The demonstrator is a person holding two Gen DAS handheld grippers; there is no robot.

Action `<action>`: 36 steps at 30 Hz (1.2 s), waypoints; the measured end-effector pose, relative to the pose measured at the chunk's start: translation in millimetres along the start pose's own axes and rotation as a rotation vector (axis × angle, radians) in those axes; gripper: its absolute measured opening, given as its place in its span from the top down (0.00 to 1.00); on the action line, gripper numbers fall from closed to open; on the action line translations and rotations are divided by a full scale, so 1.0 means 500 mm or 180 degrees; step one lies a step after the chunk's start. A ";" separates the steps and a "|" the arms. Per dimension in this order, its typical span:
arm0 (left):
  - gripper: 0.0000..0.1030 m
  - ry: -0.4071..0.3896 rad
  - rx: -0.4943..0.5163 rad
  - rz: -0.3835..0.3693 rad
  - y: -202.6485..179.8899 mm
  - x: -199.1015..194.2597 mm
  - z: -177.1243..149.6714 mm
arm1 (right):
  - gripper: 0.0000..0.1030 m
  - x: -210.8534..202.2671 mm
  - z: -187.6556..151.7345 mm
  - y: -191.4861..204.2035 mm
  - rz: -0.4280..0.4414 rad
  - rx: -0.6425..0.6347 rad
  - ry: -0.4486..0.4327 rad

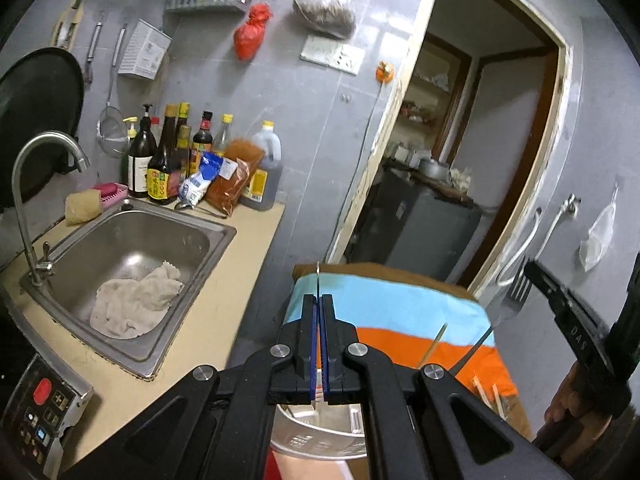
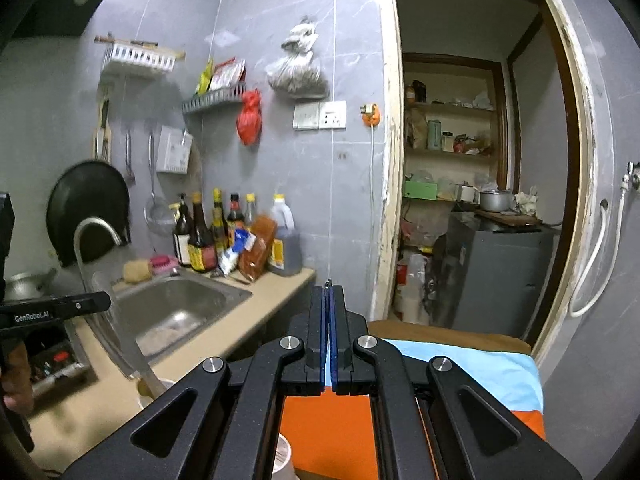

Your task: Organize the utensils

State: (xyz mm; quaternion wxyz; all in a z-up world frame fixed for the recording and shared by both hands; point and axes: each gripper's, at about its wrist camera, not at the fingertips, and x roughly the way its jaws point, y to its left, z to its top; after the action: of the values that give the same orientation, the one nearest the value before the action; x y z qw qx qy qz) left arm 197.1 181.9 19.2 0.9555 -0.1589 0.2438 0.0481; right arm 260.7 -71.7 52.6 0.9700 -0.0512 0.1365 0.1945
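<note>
My left gripper point(image 1: 319, 300) is shut on a thin knife point(image 1: 318, 280); its blade edge sticks up past the fingertips. The same knife point(image 2: 120, 344) shows blurred in the right wrist view, held by the left gripper point(image 2: 102, 302). My right gripper point(image 2: 329, 290) is shut on a metal fork point(image 2: 329, 281); only the tine tips show there. In the left wrist view the fork point(image 1: 514, 300) is held by the right gripper point(image 1: 536, 274) above a striped blue and orange cloth point(image 1: 400, 312). A steel container point(image 1: 320, 428) sits below the left gripper with chopsticks point(image 1: 434, 344) rising from it.
A steel sink point(image 1: 132, 264) with a rag point(image 1: 132, 300) and a tap point(image 1: 44, 168) lies left. Sauce bottles point(image 1: 176, 156) stand at the wall. An induction cooker panel point(image 1: 40, 412) is at bottom left. An open doorway point(image 2: 472, 184) leads to a pantry.
</note>
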 end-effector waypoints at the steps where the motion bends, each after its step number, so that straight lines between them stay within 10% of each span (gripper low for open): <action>1: 0.98 0.0017 0.0052 0.0013 -0.004 0.007 -0.007 | 0.98 0.002 -0.003 -0.001 -0.0010 -0.0015 0.0007; 12: 0.98 0.0319 0.0386 0.0069 -0.043 0.071 -0.080 | 0.98 0.040 -0.072 0.034 -0.0031 -0.0223 0.0286; 25: 0.96 0.0661 -0.0096 -0.0330 -0.020 0.090 -0.096 | 0.94 0.035 -0.137 -0.037 0.0576 0.0706 0.0595; 31: 0.93 0.0594 -0.0054 -0.0269 -0.041 0.076 -0.089 | 0.67 0.007 -0.139 -0.064 0.0626 0.0937 0.0438; 36: 0.46 0.0366 -0.0106 -0.0284 -0.055 0.051 -0.082 | 0.66 -0.031 -0.128 -0.093 0.0573 0.1042 0.0282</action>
State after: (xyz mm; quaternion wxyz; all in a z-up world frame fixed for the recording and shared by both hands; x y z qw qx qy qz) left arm 205.8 142.8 -19.3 0.9384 -0.1879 0.2902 0.0004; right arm 249.3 -129.8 -2.2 0.9371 0.1111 0.2129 0.2533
